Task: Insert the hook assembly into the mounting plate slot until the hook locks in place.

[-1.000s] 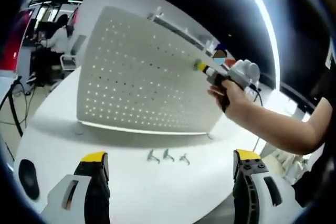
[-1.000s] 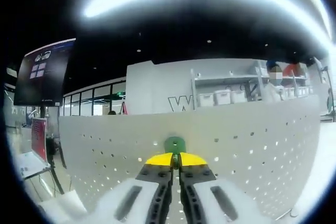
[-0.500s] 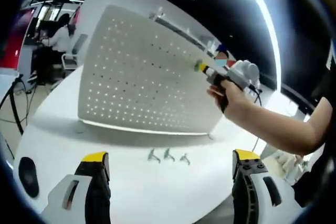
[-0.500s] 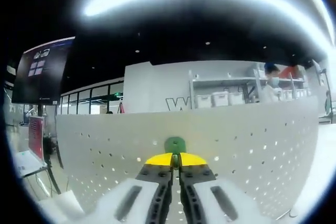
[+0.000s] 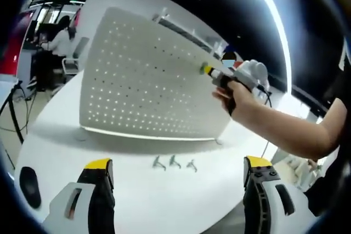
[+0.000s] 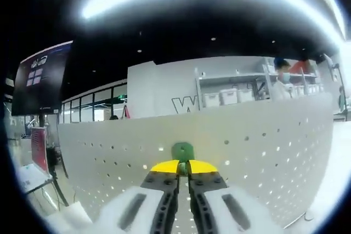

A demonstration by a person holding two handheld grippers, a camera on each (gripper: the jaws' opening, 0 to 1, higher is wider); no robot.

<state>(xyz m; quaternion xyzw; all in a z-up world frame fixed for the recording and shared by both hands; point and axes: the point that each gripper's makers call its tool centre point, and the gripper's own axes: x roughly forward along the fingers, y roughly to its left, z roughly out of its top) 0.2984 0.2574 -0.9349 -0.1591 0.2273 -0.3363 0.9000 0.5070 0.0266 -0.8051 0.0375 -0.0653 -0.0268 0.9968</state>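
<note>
Jaws of the left gripper (image 5: 174,175) stand wide apart over the white bench (image 5: 137,201), where three spare hooks (image 5: 175,163) lie before the upright perforated mounting plate (image 5: 142,83). Across it, a hand (image 5: 235,98) holds the right gripper (image 5: 209,70) against the plate's face. Seen along the right gripper's own jaws (yellow-tipped, pressed together), the green hook (image 6: 182,152) is clamped between them, its head against the plate.
</note>
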